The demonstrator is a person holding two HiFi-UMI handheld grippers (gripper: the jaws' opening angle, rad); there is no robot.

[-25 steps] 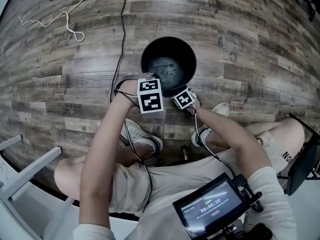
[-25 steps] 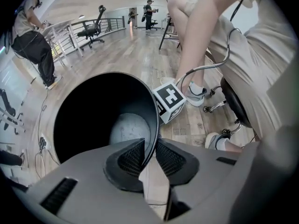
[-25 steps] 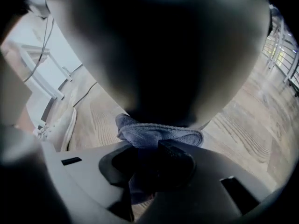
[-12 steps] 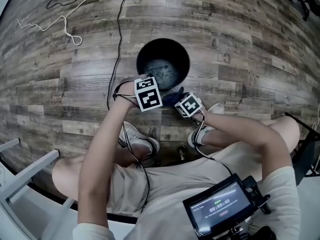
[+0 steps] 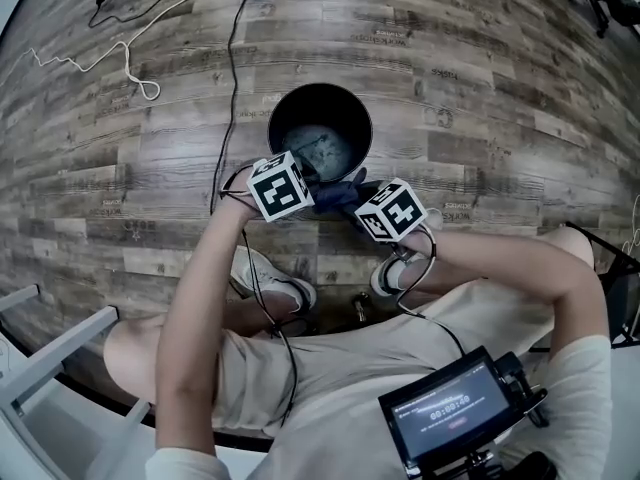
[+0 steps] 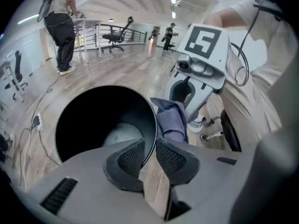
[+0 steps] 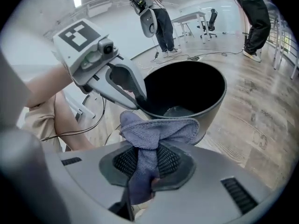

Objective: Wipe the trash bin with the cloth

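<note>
On an open office's wood-plank floor [image 5: 480, 88], the left tongs [image 6: 148, 157] are closing on the rim of the black trash bin [image 5: 320, 86] just ahead, while the right tongs [image 7: 148, 158] clench a bunched blue-grey cloth [image 7: 156, 129] beside that rim, wiping seemingly barely begun, the bin's bottom looking smudged.

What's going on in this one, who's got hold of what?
A person works on a black trash bin on the wood floor with two handheld grippers. The left gripper has the bin's near rim between its jaws, which are closing on it. The right gripper is clamped on a blue cloth, held up at the bin's outer wall just under the rim.
</note>
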